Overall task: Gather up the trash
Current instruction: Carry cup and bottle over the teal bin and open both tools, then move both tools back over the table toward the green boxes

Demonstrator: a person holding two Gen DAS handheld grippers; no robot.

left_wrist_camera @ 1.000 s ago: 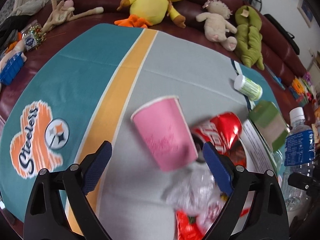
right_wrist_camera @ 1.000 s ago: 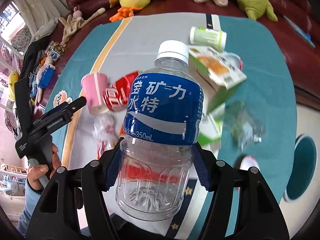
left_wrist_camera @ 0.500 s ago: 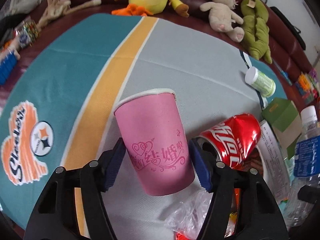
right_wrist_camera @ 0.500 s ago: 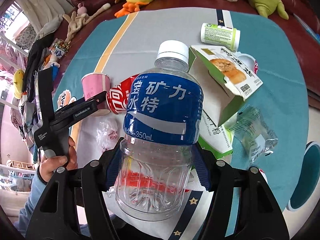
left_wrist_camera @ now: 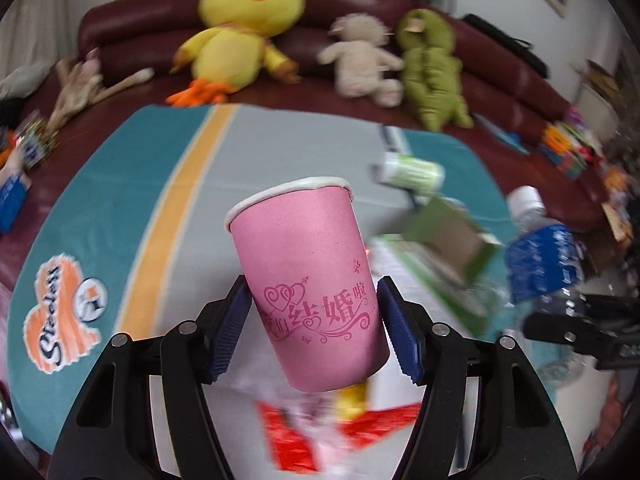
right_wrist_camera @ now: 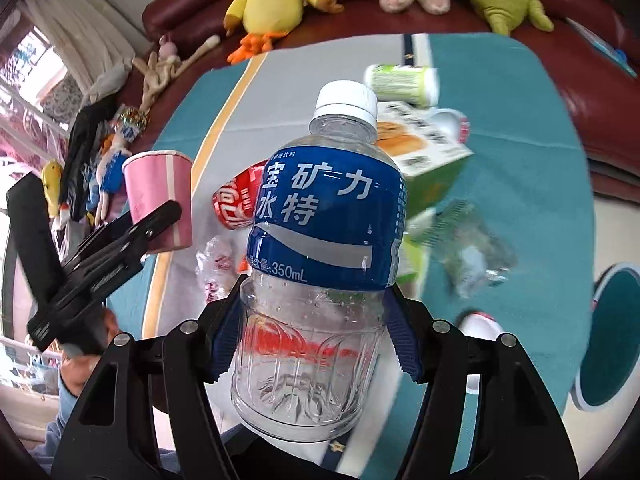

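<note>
My left gripper (left_wrist_camera: 314,330) is shut on a pink paper cup (left_wrist_camera: 308,276) and holds it upright above the cloth; the cup also shows in the right wrist view (right_wrist_camera: 160,196). My right gripper (right_wrist_camera: 316,336) is shut on an empty clear water bottle (right_wrist_camera: 324,240) with a blue label and white cap, also seen in the left wrist view (left_wrist_camera: 540,264). A red cola can (right_wrist_camera: 236,200), a green carton (right_wrist_camera: 424,148), a green-and-white tub (right_wrist_camera: 400,82) and clear plastic wrap (right_wrist_camera: 472,252) lie on the teal and grey cloth (left_wrist_camera: 120,208).
A dark red sofa (left_wrist_camera: 492,64) behind the cloth carries a yellow duck toy (left_wrist_camera: 240,36), a beige plush (left_wrist_camera: 360,60) and a green plush (left_wrist_camera: 432,68). Red and white wrappers (left_wrist_camera: 304,432) lie below the cup. A round teal bin (right_wrist_camera: 604,332) stands at the right.
My left gripper closed on the pink cup and lifted it off the cloth, away from the cola can. My right gripper kept its hold on the bottle and shifted slightly.
</note>
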